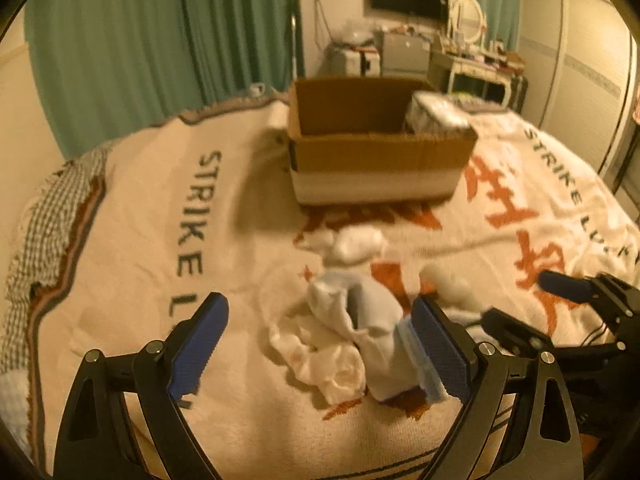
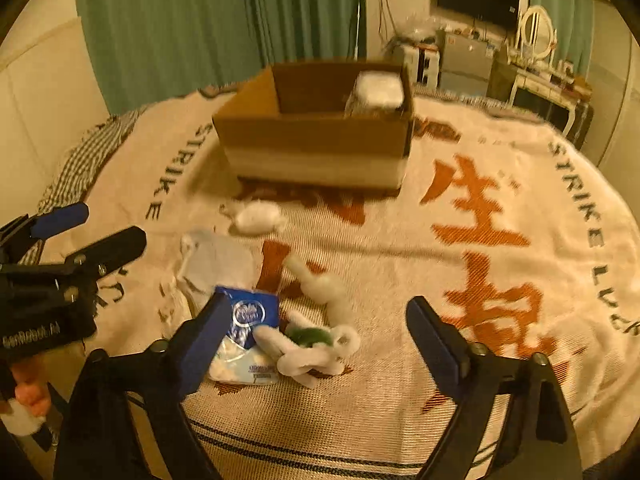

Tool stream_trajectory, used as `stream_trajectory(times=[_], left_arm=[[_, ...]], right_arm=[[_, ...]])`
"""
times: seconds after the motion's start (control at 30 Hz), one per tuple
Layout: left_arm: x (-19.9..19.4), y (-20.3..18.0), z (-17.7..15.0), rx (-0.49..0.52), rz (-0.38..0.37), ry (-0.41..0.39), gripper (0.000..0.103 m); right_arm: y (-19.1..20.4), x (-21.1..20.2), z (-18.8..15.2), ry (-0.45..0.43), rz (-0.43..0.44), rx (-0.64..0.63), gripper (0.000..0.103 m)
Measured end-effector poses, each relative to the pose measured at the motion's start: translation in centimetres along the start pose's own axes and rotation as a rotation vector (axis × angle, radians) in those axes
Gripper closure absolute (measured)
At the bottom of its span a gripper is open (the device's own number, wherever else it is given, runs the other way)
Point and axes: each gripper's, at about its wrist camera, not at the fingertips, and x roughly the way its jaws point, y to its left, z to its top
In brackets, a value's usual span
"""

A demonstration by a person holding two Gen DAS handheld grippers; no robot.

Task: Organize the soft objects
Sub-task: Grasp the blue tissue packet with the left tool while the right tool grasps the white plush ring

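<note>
Judging by the cardboard box point(image 2: 316, 136), only one pale bundle point(image 2: 379, 89) is packed; socks point(image 1: 352, 328), a blue packet point(image 2: 250, 320) and white plush point(image 2: 316, 344) lie loose on the blanket point(image 2: 500, 380) (most remains). Left gripper point(image 1: 320, 344) and right gripper point(image 2: 316, 340) gape, empty.

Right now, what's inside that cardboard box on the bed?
One pale, wrapped-looking bundle stands in the far right corner of the cardboard box. Its near wall hides the floor and the bundle's lower part, so anything lying low cannot be seen.
</note>
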Motion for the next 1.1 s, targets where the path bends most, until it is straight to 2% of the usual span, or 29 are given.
stream_trajectory(times=[0.07, 0.1, 0.23, 0.3, 0.4, 0.47, 0.6, 0.67, 0.73, 0.83, 0.93, 0.97, 1.0, 1.1], left_arm=[[0.5, -0.3, -0.4, 0.014, 0.001, 0.017, 0.009], [0.7, -0.4, -0.6, 0.015, 0.0, 0.028, 0.009], [0.9, -0.4, -0.7, -0.003, -0.002, 0.046, 0.011], [0.7, -0.4, -0.6, -0.02, -0.013, 0.051, 0.011], [0.2, -1.1, -0.7, -0.03, -0.031, 0.055, 0.011], [-0.1, -1.7, -0.8, -0.026, -0.04, 0.062, 0.018], [-0.2, -3.5, -1.7, -0.025, -0.074, 0.088, 0.02], [0.0, -4.6, -2.3, -0.011, -0.099, 0.115, 0.039], [0.6, -5.7, -2.7, 0.004, -0.131, 0.15, 0.045], [1.6, -6.9, -3.3, 0.024, -0.167, 0.188, 0.061], [2.6, -7.6, -3.4, 0.035, -0.171, 0.209, 0.062], [2.9, -7.7, -3.4, 0.036, -0.171, 0.212, 0.073], [3.2, -7.7, -3.4, 0.028, -0.177, 0.221, 0.078], [3.1, -7.4, -3.3, 0.008, -0.196, 0.22, 0.085]], right_arm=[[-0.1, 1.4, -0.5, 0.039, 0.031, 0.015, 0.04], [-0.2, 2.3, -0.8, 0.077, 0.05, 0.025, 0.044], [-0.1, 3.7, -2.1, 0.13, 0.066, 0.014, 0.05], [-0.2, 4.2, -2.7, 0.163, 0.059, 0.001, 0.072], [-0.9, 3.5, -3.1, 0.15, 0.061, 0.003, 0.075], [-1.5, 2.4, -2.8, 0.121, 0.051, 0.016, 0.076], [-3.3, 0.3, -2.1, 0.055, 0.044, 0.061, 0.076], [-3.9, -0.2, -1.7, 0.04, 0.035, 0.071, 0.076], [-4.6, -0.5, -1.5, 0.03, 0.031, 0.09, 0.076], [-5.2, -0.4, -1.5, 0.032, 0.029, 0.109, 0.076], [-5.3, -0.1, -1.5, 0.035, 0.033, 0.102, 0.076], [-5.4, 0.0, -1.6, 0.035, 0.033, 0.099, 0.076], [-5.3, 0.1, -1.6, 0.035, 0.038, 0.094, 0.076], [-5.3, 0.3, -1.6, 0.037, 0.041, 0.085, 0.075]])
